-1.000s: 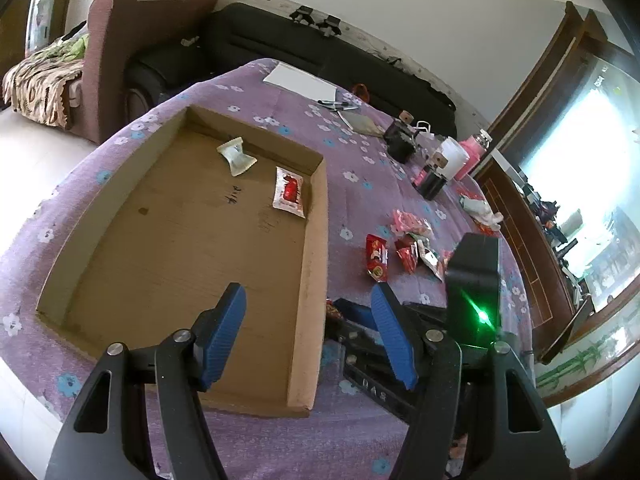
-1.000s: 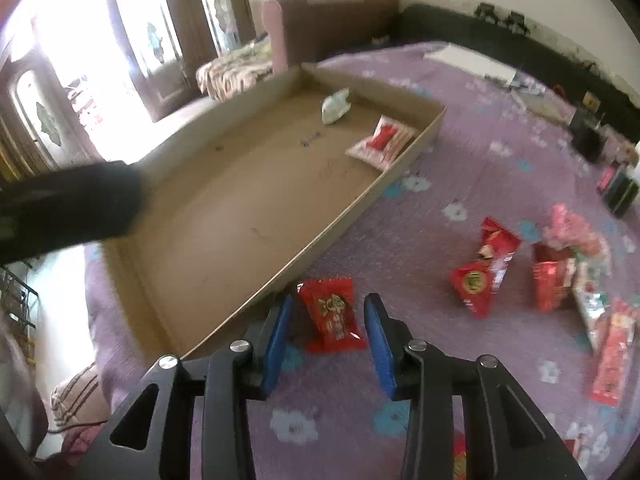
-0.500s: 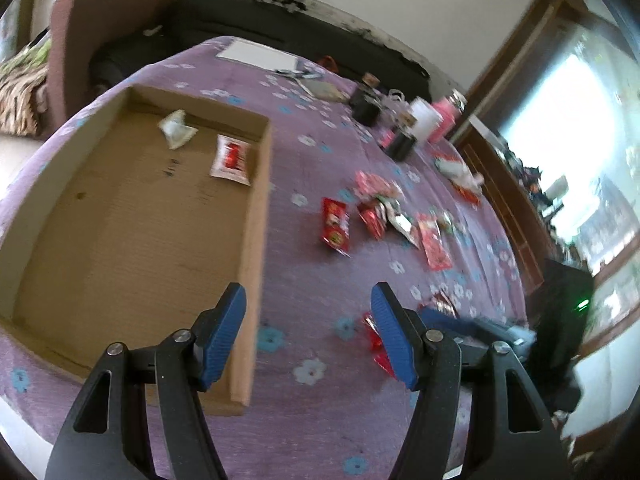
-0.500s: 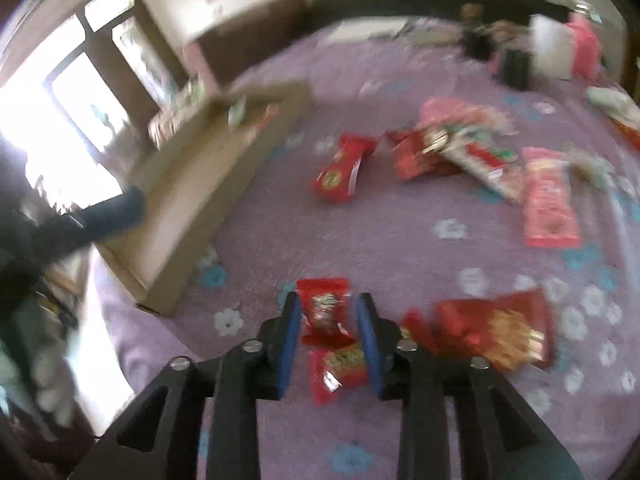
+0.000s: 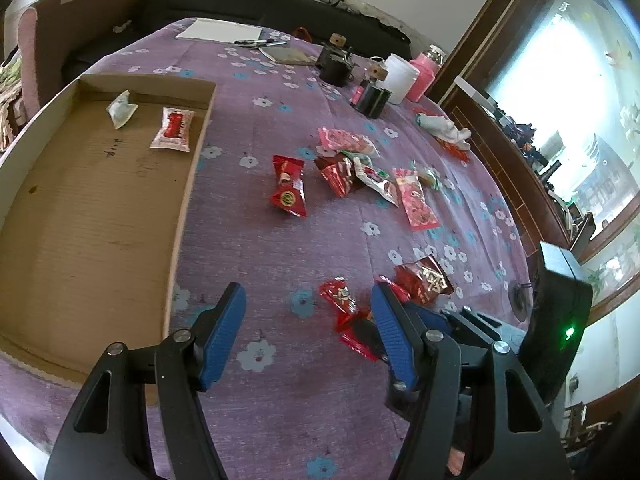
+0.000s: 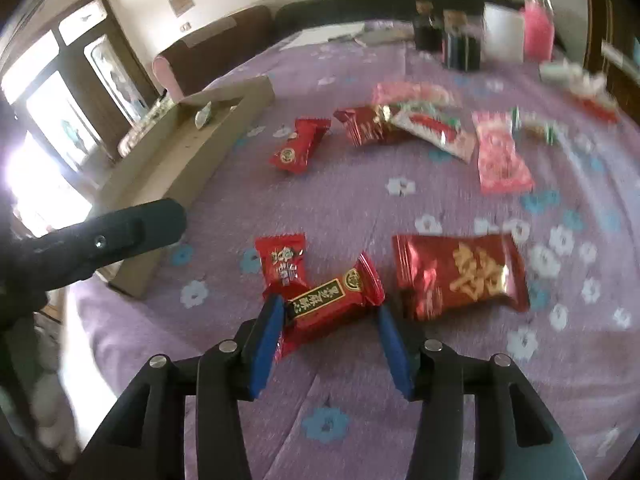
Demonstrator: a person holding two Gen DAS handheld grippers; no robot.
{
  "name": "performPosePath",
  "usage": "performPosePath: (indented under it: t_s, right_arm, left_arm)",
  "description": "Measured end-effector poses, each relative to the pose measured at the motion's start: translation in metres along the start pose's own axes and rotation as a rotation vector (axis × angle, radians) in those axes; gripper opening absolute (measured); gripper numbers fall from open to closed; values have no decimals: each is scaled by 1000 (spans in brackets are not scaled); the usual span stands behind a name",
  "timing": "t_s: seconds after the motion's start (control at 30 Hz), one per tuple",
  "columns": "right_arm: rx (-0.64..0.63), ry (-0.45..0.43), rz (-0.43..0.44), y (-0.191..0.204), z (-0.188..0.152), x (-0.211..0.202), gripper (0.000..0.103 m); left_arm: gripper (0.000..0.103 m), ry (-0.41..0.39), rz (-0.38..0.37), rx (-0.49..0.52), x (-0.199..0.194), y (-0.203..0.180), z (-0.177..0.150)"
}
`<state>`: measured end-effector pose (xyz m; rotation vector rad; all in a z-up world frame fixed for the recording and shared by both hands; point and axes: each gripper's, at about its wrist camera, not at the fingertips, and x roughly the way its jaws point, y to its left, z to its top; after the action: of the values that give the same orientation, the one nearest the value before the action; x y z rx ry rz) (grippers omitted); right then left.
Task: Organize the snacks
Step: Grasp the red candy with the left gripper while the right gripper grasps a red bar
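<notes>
A shallow cardboard tray lies on the purple flowered cloth at the left, holding a white-and-red packet and a pale wrapper. Several red and pink snack packets lie scattered mid-table. My left gripper is open and empty above the cloth beside the tray's near corner. My right gripper is open, its jaws either side of a red packet with a black label, which rests on the cloth. A small red candy and a larger red packet lie next to it.
Black holders, a white cup and a pink bottle stand at the far side, with paper and pens. A dark sofa runs behind the table. A wooden cabinet is at the right.
My right gripper swung away from the tray to the near packets, let go of the small red candy and opened wider around the black-labelled packet. My left gripper panned right, staying open.
</notes>
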<state>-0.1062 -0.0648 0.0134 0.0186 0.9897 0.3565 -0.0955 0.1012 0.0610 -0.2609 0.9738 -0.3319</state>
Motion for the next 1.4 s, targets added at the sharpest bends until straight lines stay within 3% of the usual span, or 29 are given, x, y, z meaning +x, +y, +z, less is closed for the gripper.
performPosePath:
  t_s: [0.2,0.47,0.53,0.57,0.63,0.67,0.7,0.8,1.0,1.2,1.33,1.4]
  right_arm:
    - [-116,-46,-136,2,5,3,45]
    - [-133,-27,-135,-26,-5,-8,50]
    - [-147,-18,-126,-27,-10,-9,55]
    - [-154,-12,-121,-27,-13,-9,66]
    - [-160,-4,-119,-27,-18,-8,73]
    - [-157,-6,-114,-29,-20,-10,74]
    - [-151,-2,-105,-31,-22,-10,74]
    - [-100,0,-66,-42,-22,-14,74]
    - [114,-3,82,-73,-10,-19,73]
    - [128,-6,-10,-60,1,-12,73]
    - [76,-18,-127,-39,4,-2,65]
    - [42,-30,-185,-31,4,2,43]
  left_arm:
    - [64,15,1,10,7,-4,-1]
    - [63,70,48,111,42,-31,-7]
    - [59,89,60,131,53,-35,-8]
    - [56,99,71,142,59,-37,-9]
    - [50,78,105,172,63,-40,-10]
    - [38,67,130,199,65,-43,-10]
    - [28,64,144,214,67,-44,-10]
    - [23,37,178,245,68,-46,-12]
    - [20,13,162,235,59,-43,-12]
    - [20,-34,126,205,36,-37,-11]
    - [20,-56,97,170,21,-27,-10]
    - [20,-68,89,156,15,-22,-10]
